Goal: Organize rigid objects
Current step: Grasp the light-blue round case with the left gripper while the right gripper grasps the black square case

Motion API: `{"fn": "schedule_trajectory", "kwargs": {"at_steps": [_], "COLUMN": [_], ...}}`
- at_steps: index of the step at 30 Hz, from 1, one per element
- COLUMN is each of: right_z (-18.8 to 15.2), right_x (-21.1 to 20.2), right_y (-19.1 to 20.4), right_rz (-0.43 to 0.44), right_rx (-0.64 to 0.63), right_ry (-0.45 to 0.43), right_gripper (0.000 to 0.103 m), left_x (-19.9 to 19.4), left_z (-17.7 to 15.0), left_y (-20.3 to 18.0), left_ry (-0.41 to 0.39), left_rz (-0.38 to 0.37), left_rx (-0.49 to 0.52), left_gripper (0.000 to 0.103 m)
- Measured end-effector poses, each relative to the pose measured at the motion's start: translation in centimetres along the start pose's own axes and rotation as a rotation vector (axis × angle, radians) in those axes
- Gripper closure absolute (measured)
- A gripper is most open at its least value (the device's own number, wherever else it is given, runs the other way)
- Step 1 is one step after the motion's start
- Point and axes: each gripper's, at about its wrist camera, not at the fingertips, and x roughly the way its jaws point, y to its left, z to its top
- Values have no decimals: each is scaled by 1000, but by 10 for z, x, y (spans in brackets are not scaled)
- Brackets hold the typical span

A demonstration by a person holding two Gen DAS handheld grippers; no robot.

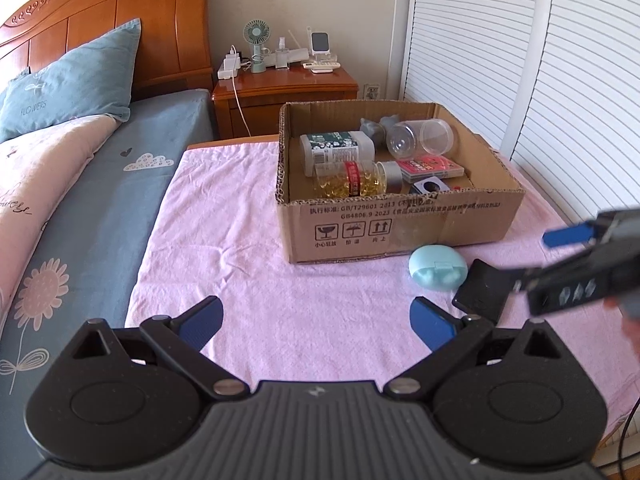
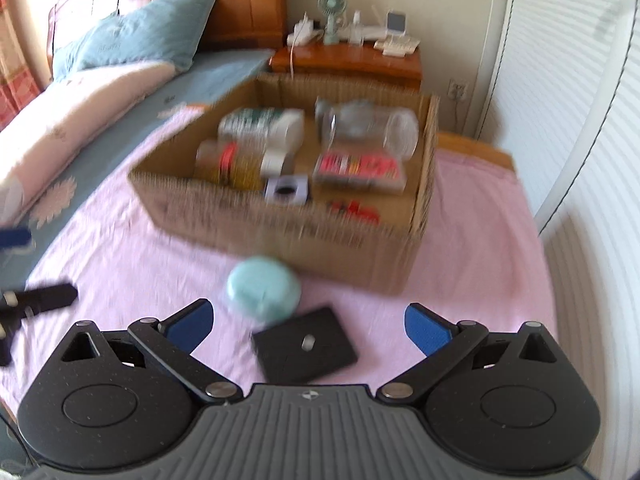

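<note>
The right claw (image 2: 307, 330), fingers spread and empty, hangs nearest the flat black plate (image 2: 305, 345), which lies between and just below them, skewed.

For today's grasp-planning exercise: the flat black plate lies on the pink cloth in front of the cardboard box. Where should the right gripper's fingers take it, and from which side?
Probably from above, fingers closing across two opposite side edges of the black plate. It lies flat and thin on the pink cloth, so only its edges offer purchase. The teal case crowds its far-left corner, so grip the edges away from that. The right gripper is already open, with the plate between its fingers.
</note>
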Motion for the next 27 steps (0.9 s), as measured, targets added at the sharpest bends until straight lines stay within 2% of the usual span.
{"fn": "schedule_trajectory", "kwargs": {"at_steps": [5,8,14,23,27], "right_z": [-18,-24,-30,-27,-32], "right_x": [24,34,41,44,41], "right_y": [4,8,4,-28,-29], "right_rz": [-3,-34,-62,-165,-155], "right_rx": [7,-18,-21,116,99], "right_ry": [56,65,44,31,20], "right_gripper": [0,0,0,0,0], "left_x": [7,13,25,45,58], "left_z": [-1,0,2,7,12], "left_y": [1,2,-5,-24,-39], "left_ry": [20,36,63,100,111], "left_rz": [3,0,-13,-43,-63], "left_rx": [-4,-10,5,28,48], "left_gripper": [4,4,4,4,4]}}
